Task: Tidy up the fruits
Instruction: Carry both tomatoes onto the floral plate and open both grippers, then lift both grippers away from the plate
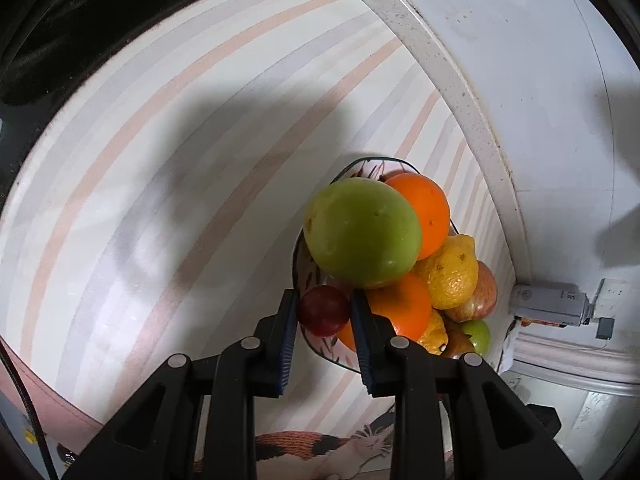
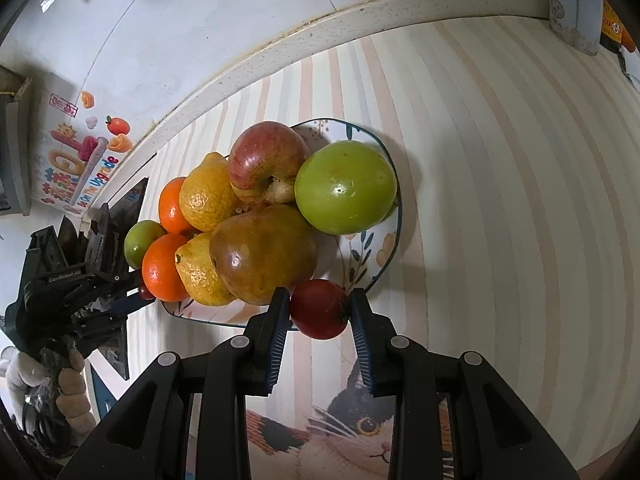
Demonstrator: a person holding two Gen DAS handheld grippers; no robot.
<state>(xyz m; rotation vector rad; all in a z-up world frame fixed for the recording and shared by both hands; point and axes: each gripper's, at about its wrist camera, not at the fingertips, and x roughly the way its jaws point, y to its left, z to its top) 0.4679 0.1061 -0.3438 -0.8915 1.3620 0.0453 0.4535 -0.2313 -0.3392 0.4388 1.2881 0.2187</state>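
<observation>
A flowered plate (image 1: 376, 160) (image 2: 370, 248) on the striped cloth holds a heap of fruit: a big green apple (image 1: 362, 232) (image 2: 346, 186), oranges (image 1: 426, 208) (image 2: 162, 268), lemons (image 1: 452, 272) (image 2: 208, 192), a red apple (image 2: 266, 160) and a brown pear (image 2: 264, 252). My left gripper (image 1: 324, 296) is shut on a small dark red fruit (image 1: 323, 311) over the plate's near rim. In the right wrist view it reaches in from the left (image 2: 134, 298). My right gripper (image 2: 320, 292) is shut on a larger red fruit (image 2: 320, 309) at the plate's front edge.
The cloth (image 2: 500, 200) has a cat picture (image 2: 360, 424) at its near edge. A pale counter rim (image 1: 460, 92) and white wall run behind the plate. A grey plug block (image 1: 552, 304) sits by the wall. A gloved hand (image 2: 24, 372) holds the left gripper.
</observation>
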